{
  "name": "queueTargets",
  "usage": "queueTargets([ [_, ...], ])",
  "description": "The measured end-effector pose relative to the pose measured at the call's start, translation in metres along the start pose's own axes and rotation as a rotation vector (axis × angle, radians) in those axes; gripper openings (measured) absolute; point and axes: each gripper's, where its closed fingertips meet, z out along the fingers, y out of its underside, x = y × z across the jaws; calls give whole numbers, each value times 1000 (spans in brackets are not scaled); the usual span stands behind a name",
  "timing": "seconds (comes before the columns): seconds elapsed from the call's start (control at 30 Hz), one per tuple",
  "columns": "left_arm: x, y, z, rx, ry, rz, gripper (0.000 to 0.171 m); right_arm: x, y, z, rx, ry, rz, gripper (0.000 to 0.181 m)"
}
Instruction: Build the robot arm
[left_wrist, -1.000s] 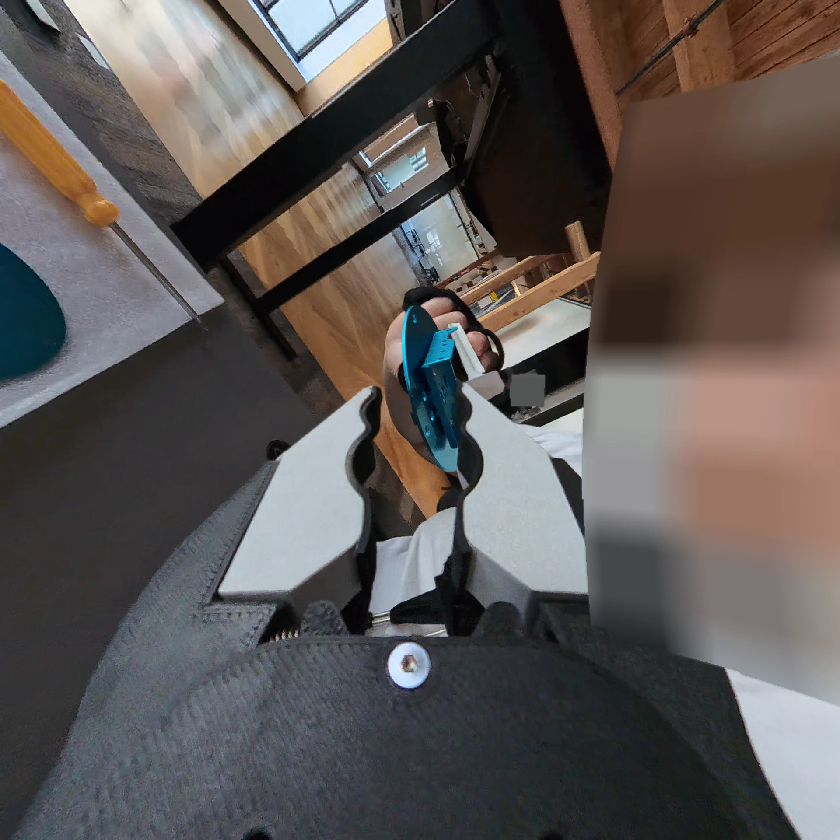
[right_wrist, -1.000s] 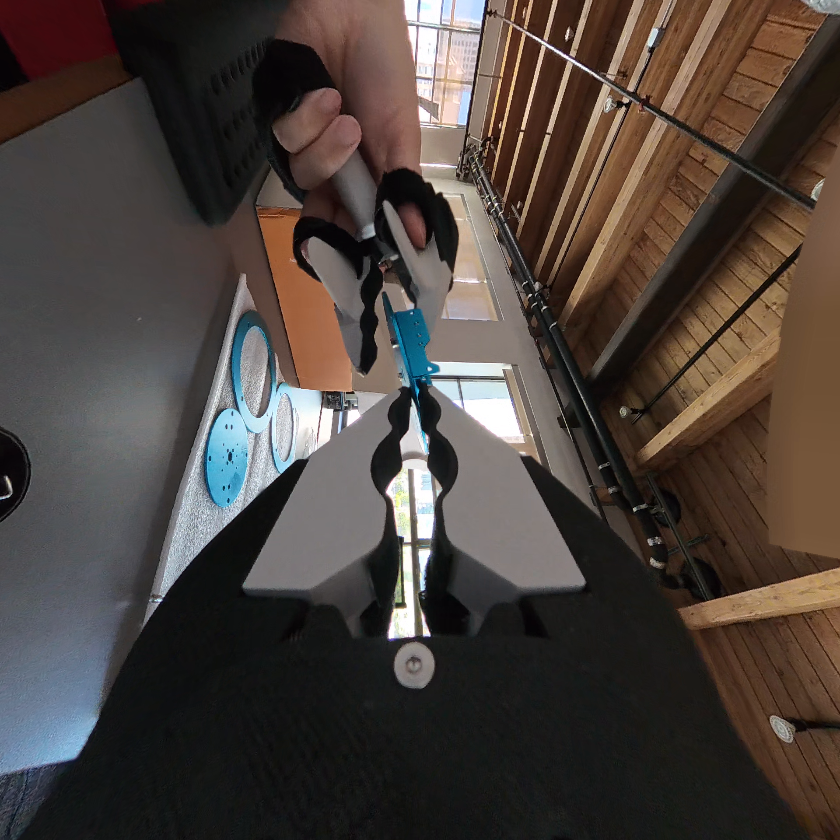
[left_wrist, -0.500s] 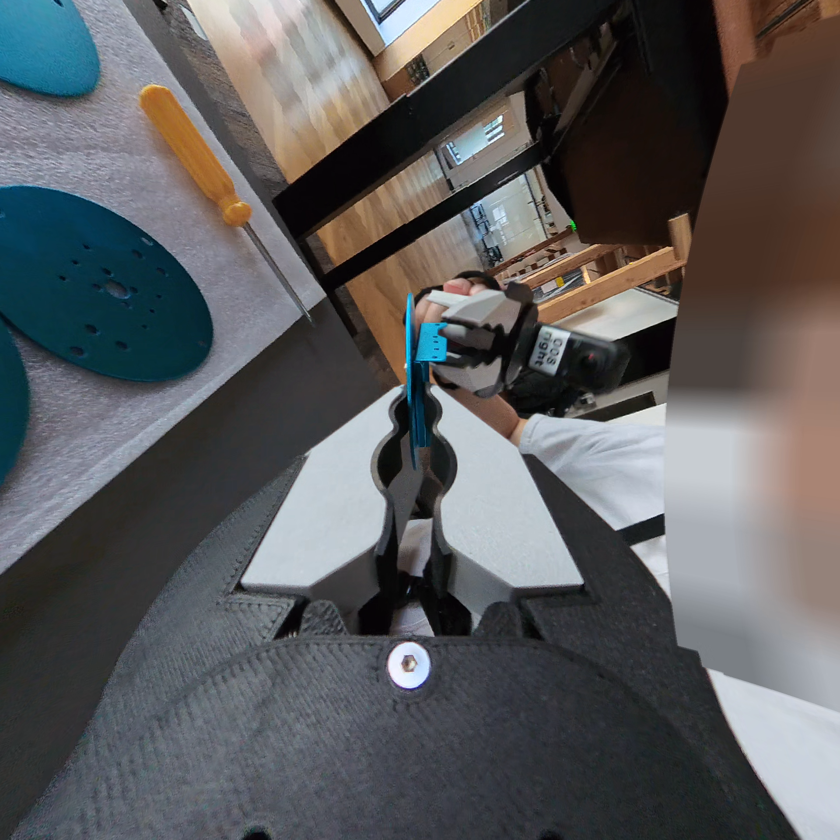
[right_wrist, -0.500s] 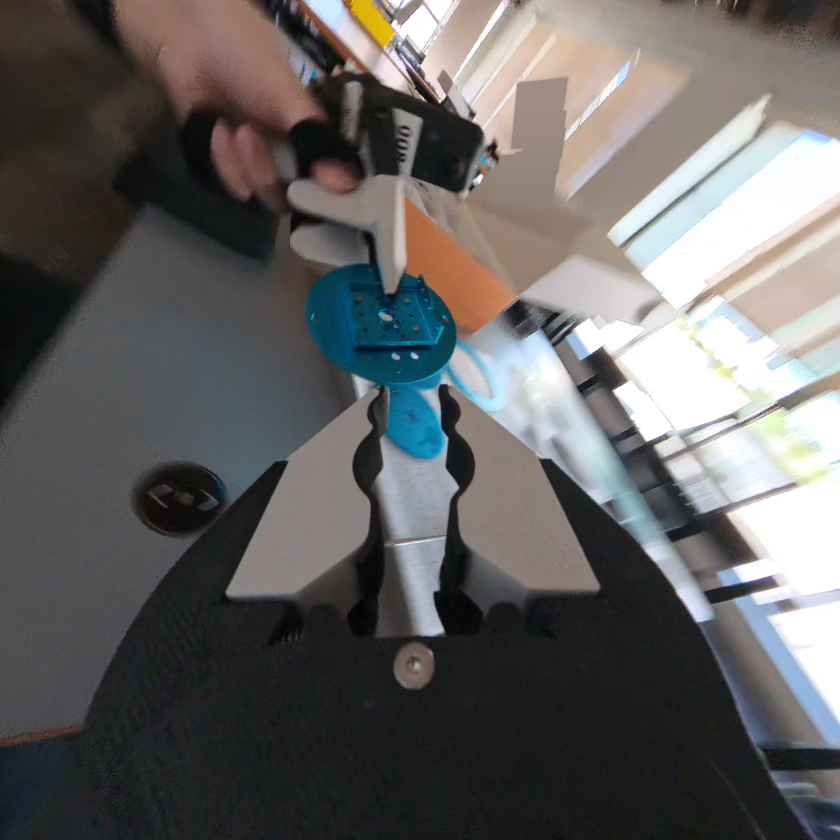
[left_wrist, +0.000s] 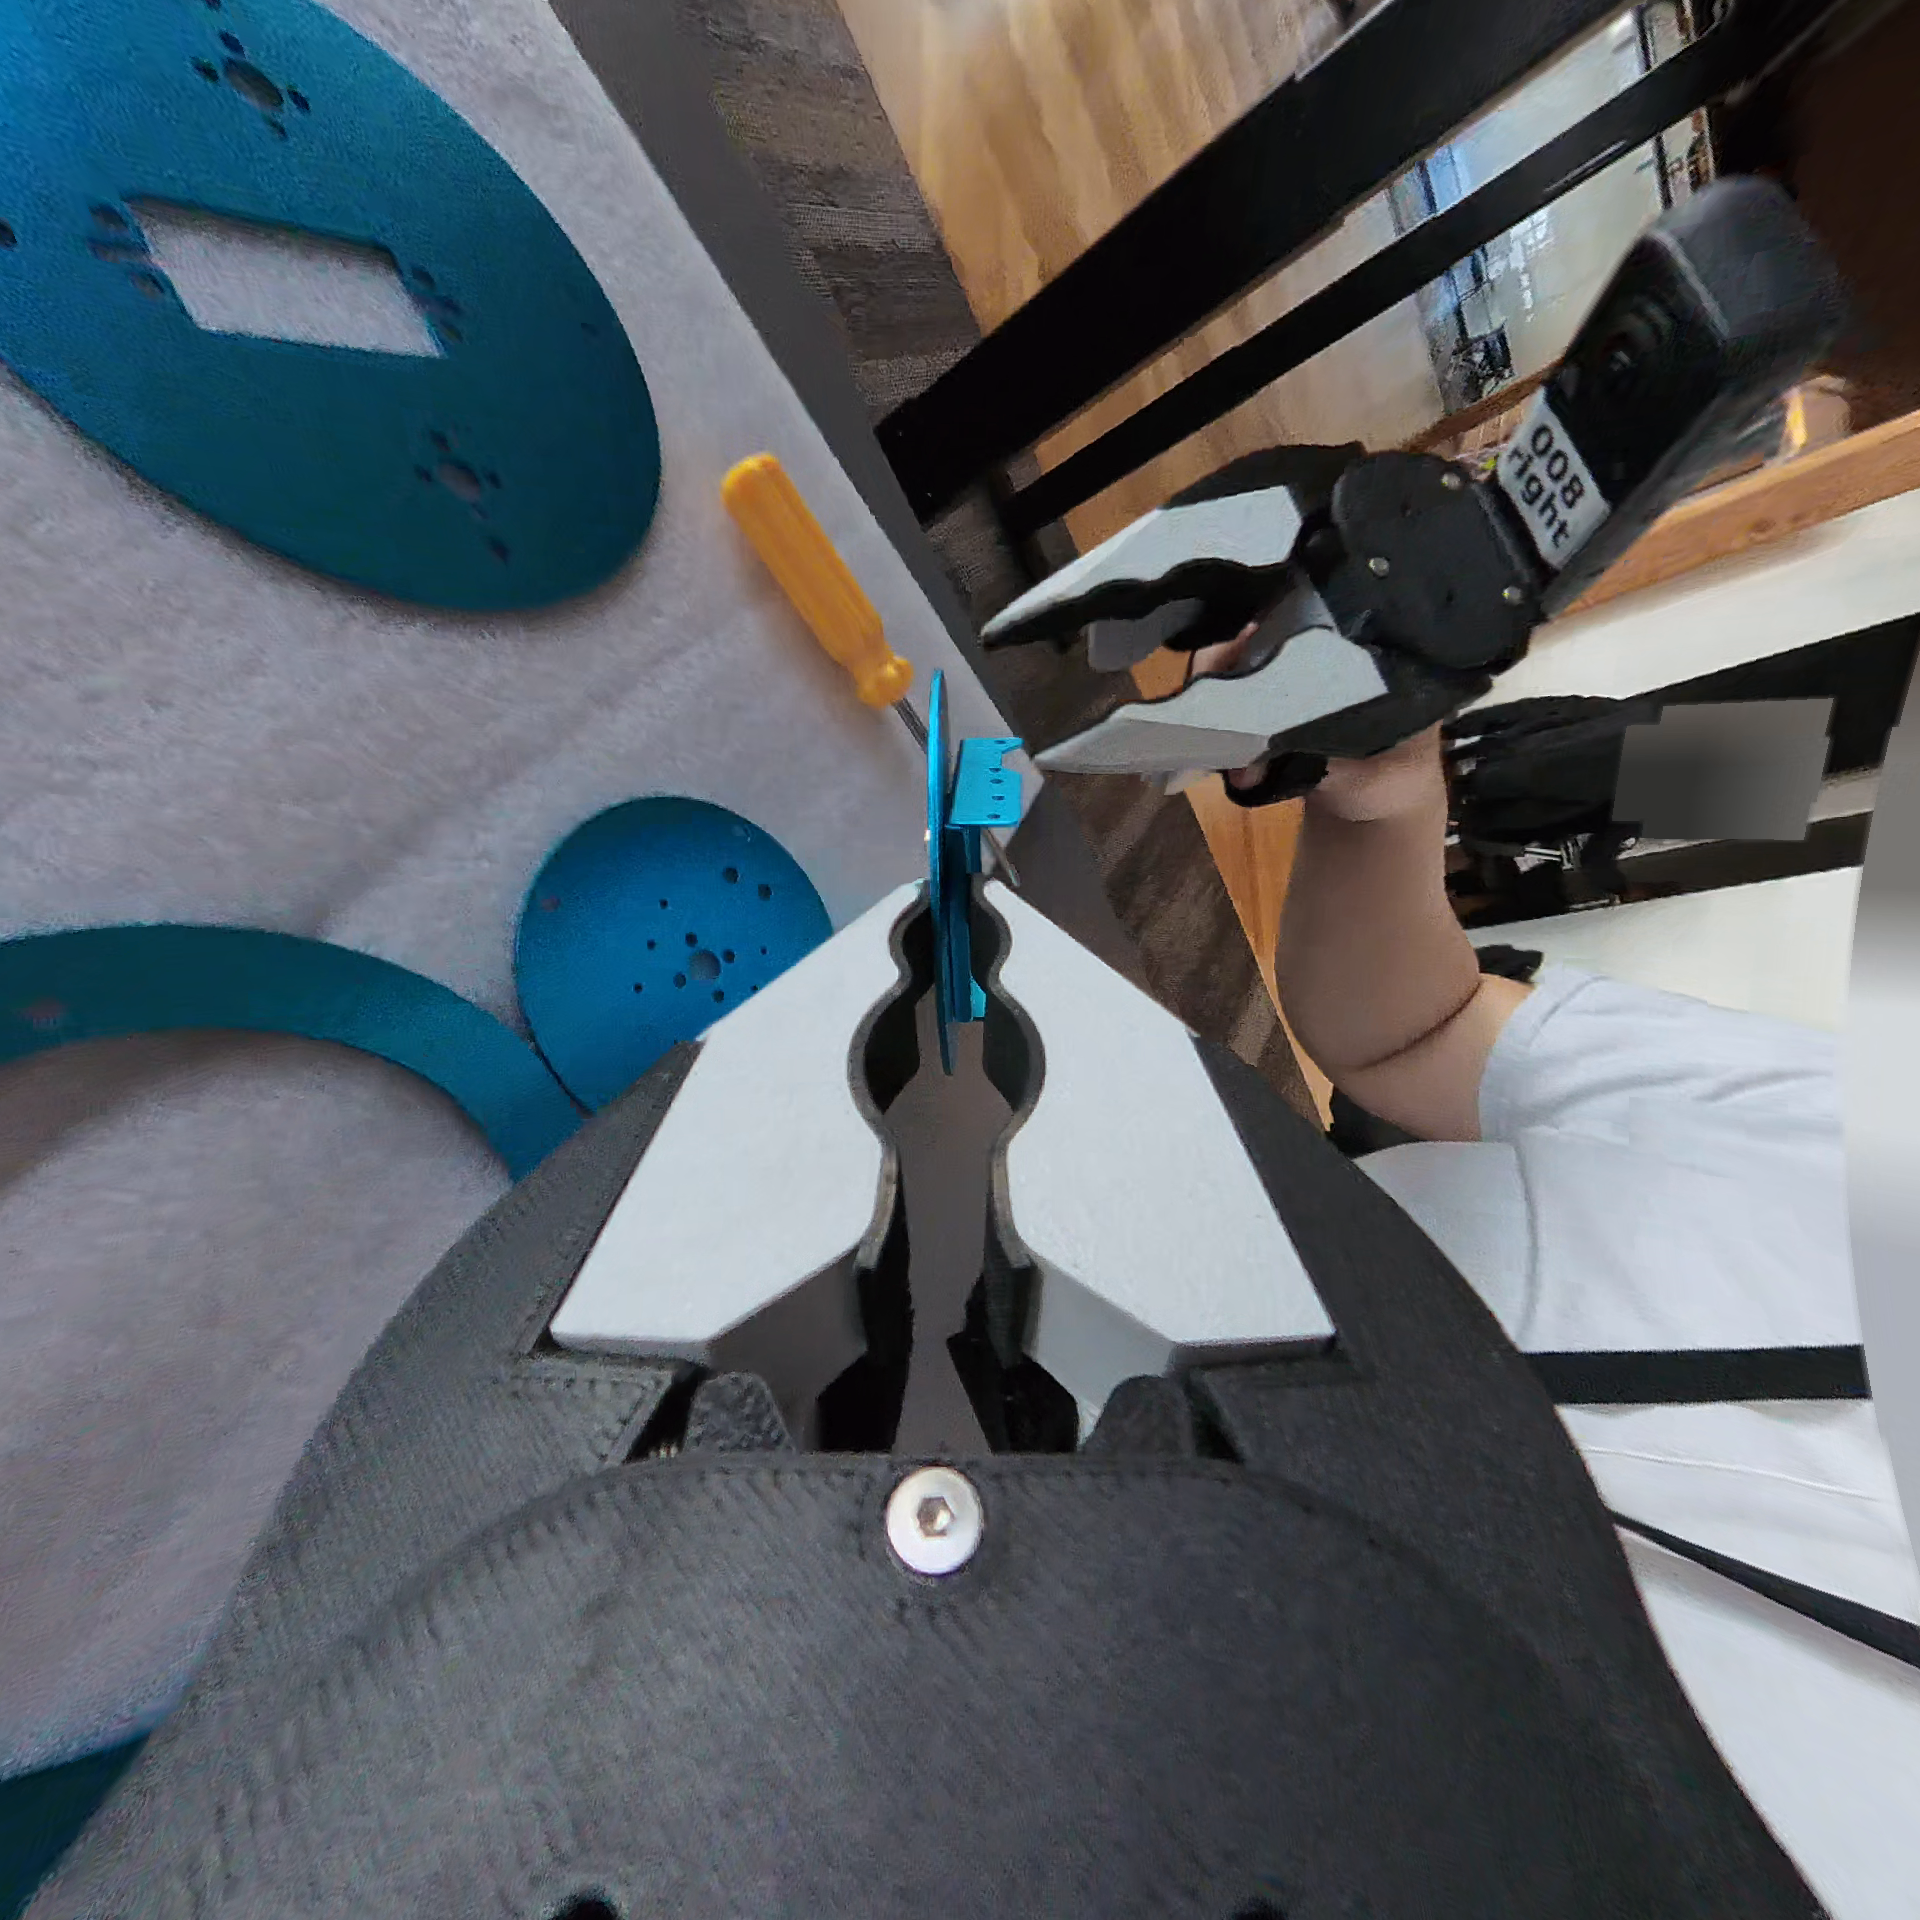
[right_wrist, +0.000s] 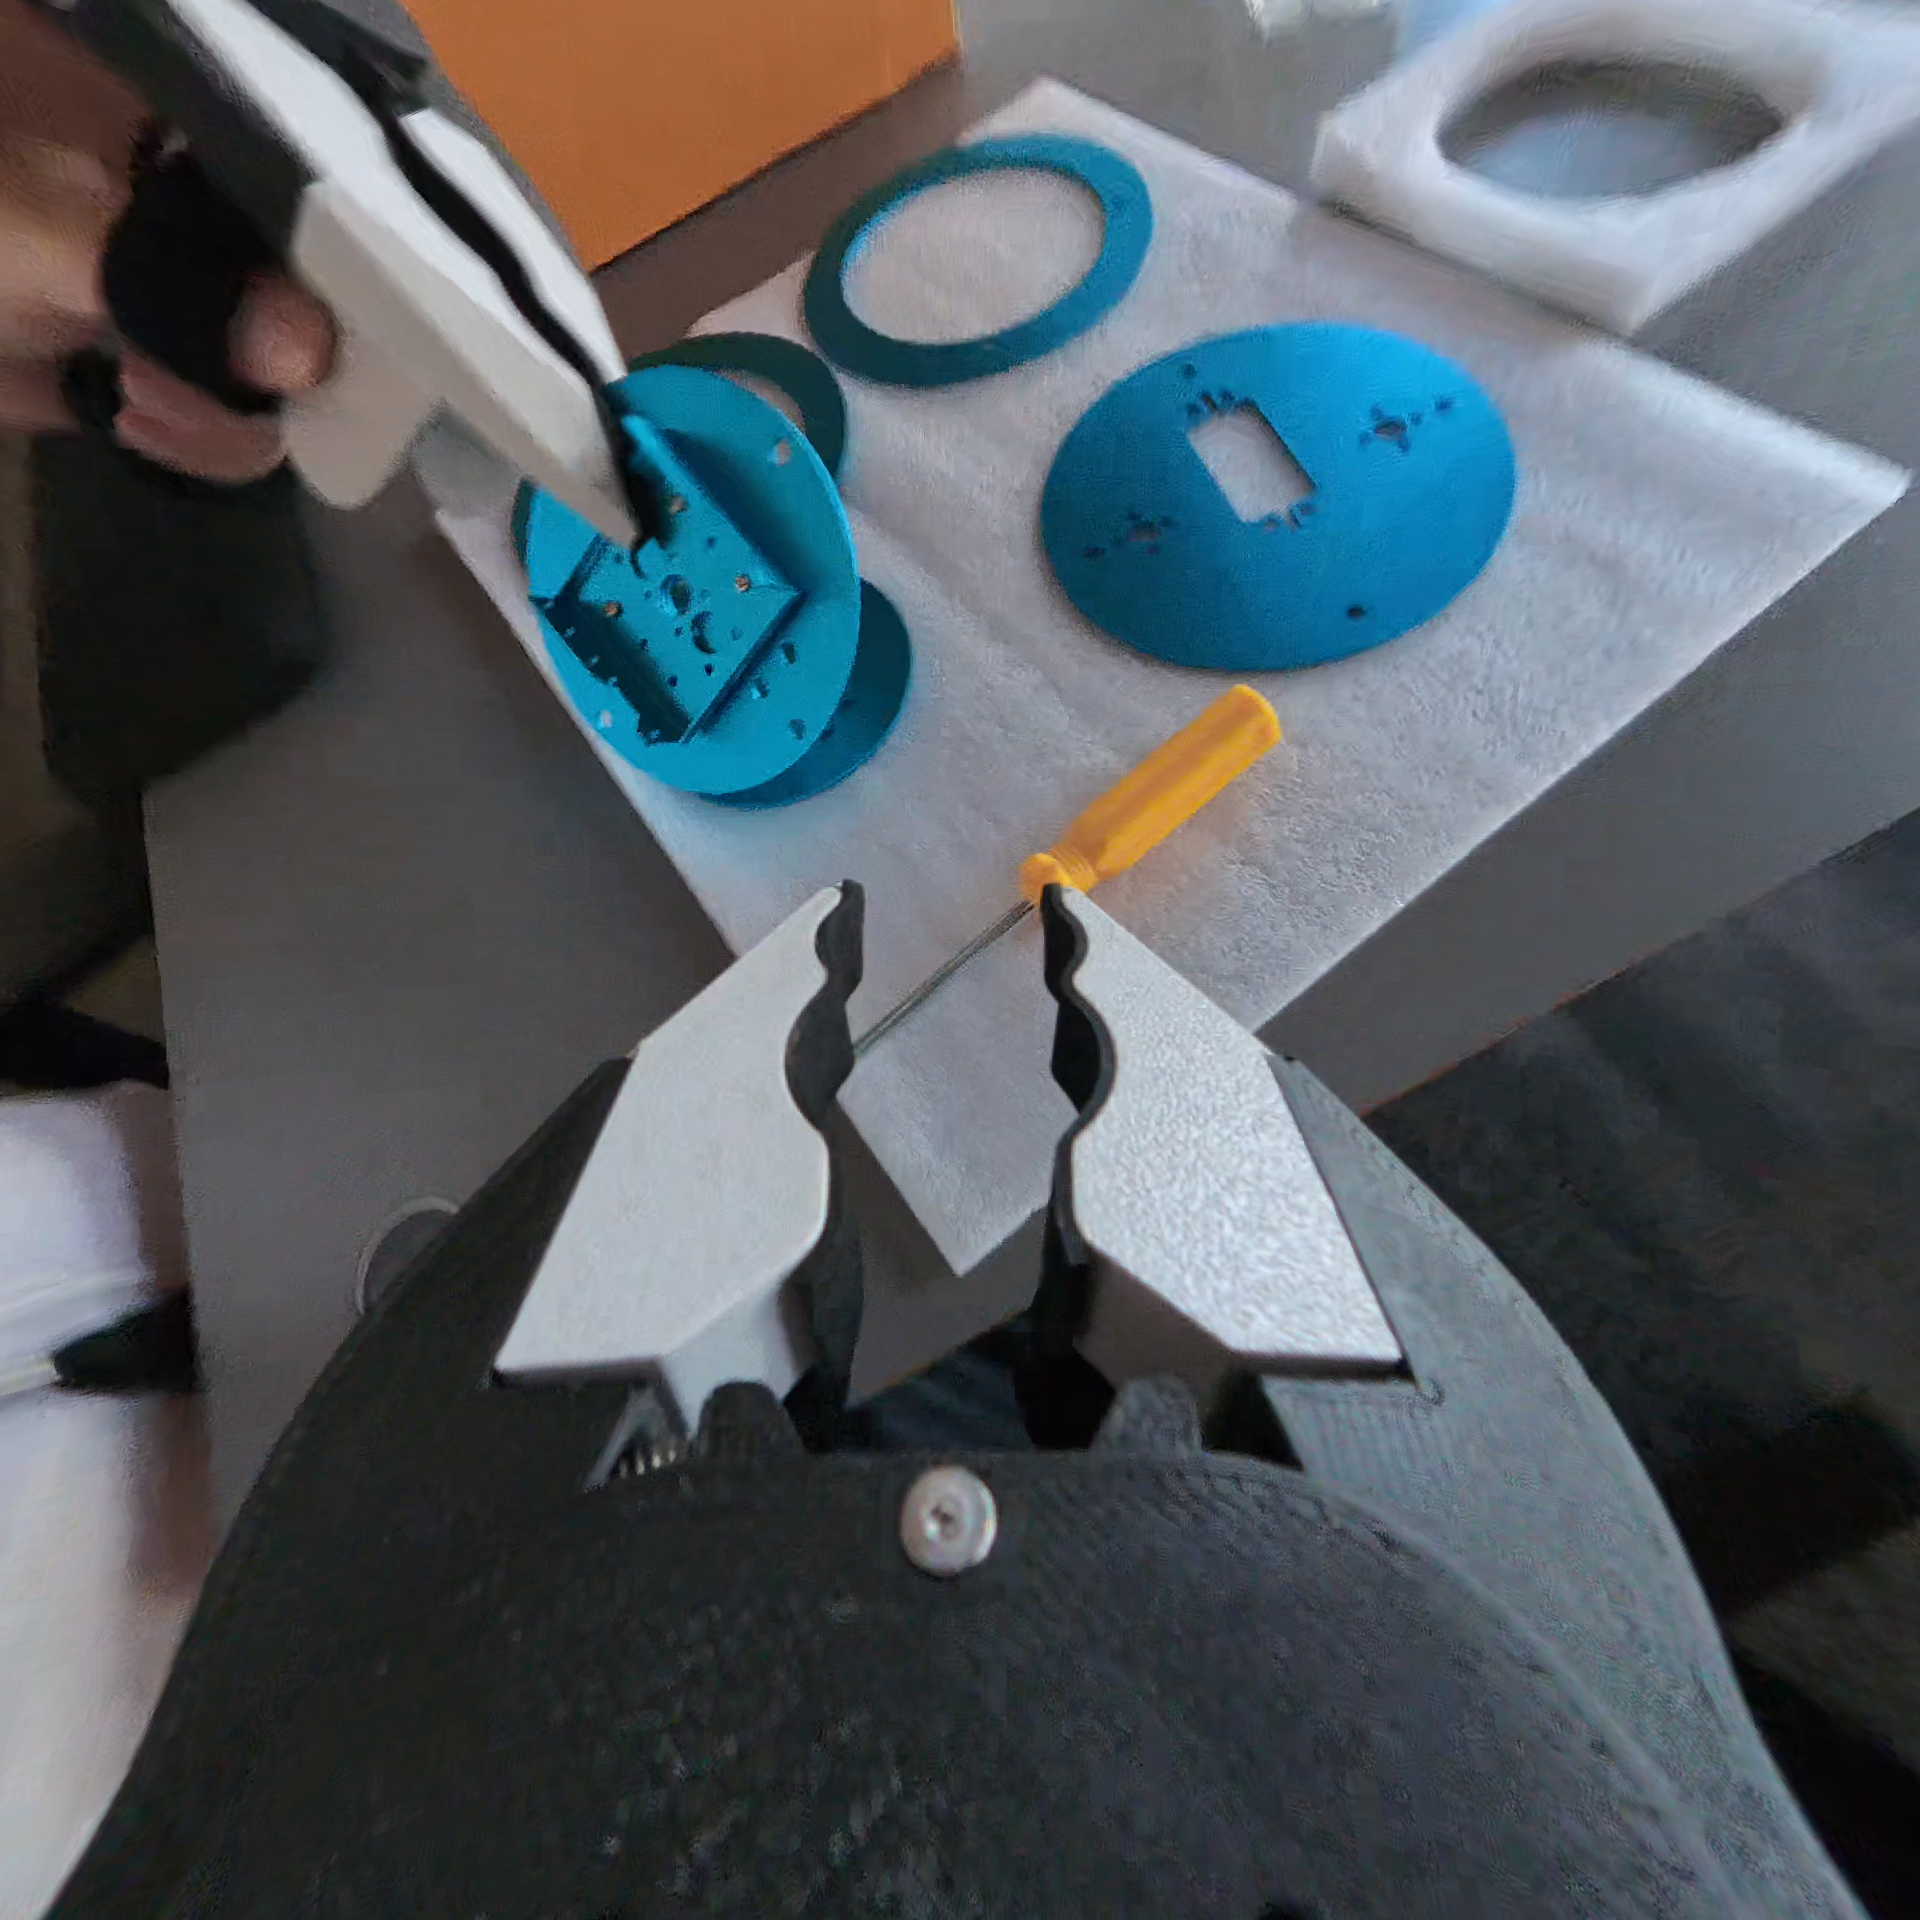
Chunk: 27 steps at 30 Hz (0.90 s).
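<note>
The left gripper (left_wrist: 951, 914) has its fingers pressed together on the rim of a blue disc with a square bracket (right_wrist: 691, 597) fixed to its face, holding it edge-on above the white foam sheet (right_wrist: 1351, 831) that lies on the grey desk (right_wrist: 395, 883). In the right wrist view the same disc hangs tilted in the air, just above a smaller blue perforated disc (left_wrist: 665, 945) lying flat on the sheet. The right gripper (right_wrist: 951, 914) has its fingers spread apart and grips nothing; its tips hover over the near corner of the foam sheet, right by the thin shaft of a yellow-handled screwdriver (right_wrist: 1153, 795), though whether they touch it cannot be told. From the left wrist view the right gripper sits just beside the bracket's edge, apart from it. Farther back on the sheet lie a large blue disc with a rectangular cutout (right_wrist: 1278, 499) and a blue ring (right_wrist: 977, 260). An orange box (right_wrist: 675, 104) stands behind the sheet, and a white foam block with a round hollow (right_wrist: 1600, 156) rests well off to the right.
</note>
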Motion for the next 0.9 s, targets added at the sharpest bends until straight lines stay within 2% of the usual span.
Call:
queueTargets([
  [0.2,-9,-11,18,-78,-17,-30,4,45,-21,26,-161,183,202,36],
  [0.3,-12,-11,20,-86,-14,-52,3,56,1,40,-378,236,227,45],
  [0.4,-14,-10,21,-100,7,-90,4,63,3,44,-459,294,163,28],
  [0.5,-16,-14,25,-119,4,-105,4,63,2,45,-489,281,164,23],
  [0.57,-16,-15,29,-153,7,-119,4,58,-1,39,-464,234,204,21],
  [0.67,-12,-22,41,-180,68,-191,3,60,-20,13,-297,199,283,19],
  [0.77,-11,-27,57,-206,114,-255,3,56,-35,-14,-134,100,363,18],
  [0.9,-24,-24,72,-236,72,-276,3,59,-44,-29,24,6,432,17],
])
